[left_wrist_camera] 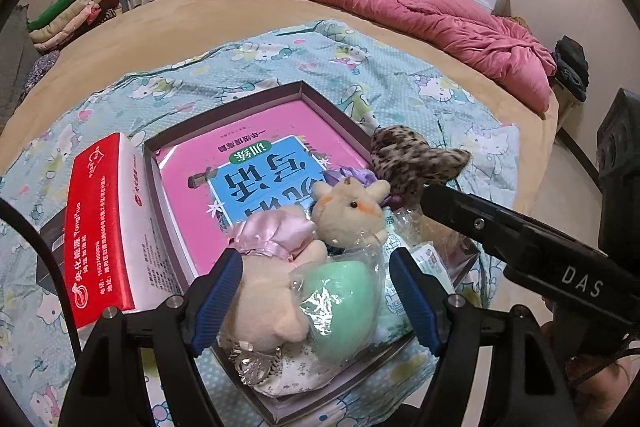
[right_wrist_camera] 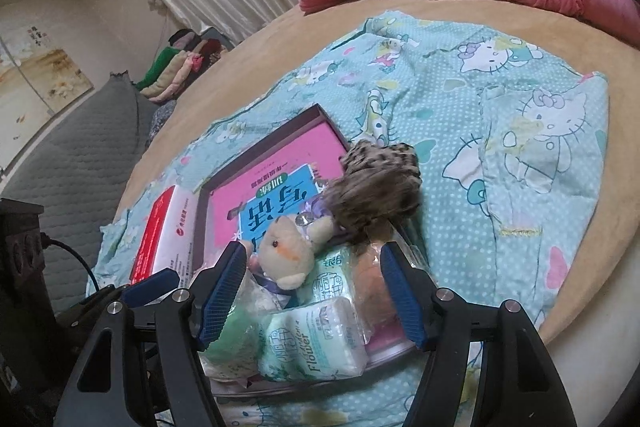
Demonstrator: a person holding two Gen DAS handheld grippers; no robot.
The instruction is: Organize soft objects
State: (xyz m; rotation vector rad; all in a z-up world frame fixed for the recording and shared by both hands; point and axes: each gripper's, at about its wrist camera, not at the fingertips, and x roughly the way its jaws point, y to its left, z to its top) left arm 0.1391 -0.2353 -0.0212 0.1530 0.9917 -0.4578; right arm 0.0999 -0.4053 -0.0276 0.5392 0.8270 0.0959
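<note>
A shallow grey box (left_wrist_camera: 240, 95) on the bed holds a pink and blue book (left_wrist_camera: 248, 163) and a heap of soft things. A cream plush in a pink dress (left_wrist_camera: 276, 291) and a green soft piece in a clear bag (left_wrist_camera: 344, 307) lie between the spread fingers of my left gripper (left_wrist_camera: 316, 301). A small plush animal (left_wrist_camera: 348, 211) sits above them. My right gripper (right_wrist_camera: 314, 293) is open around a tissue pack (right_wrist_camera: 316, 339), with gaps at both pads. A leopard-print soft item (right_wrist_camera: 376, 183) rests on the box's right rim.
A red and white carton (left_wrist_camera: 104, 227) stands against the box's left side. A wristwatch (left_wrist_camera: 256, 367) lies at the near corner. The cartoon-cat sheet (left_wrist_camera: 400, 87) covers the tan bed, with a pink quilt (left_wrist_camera: 420, 11) behind and folded clothes (left_wrist_camera: 68, 15) far left.
</note>
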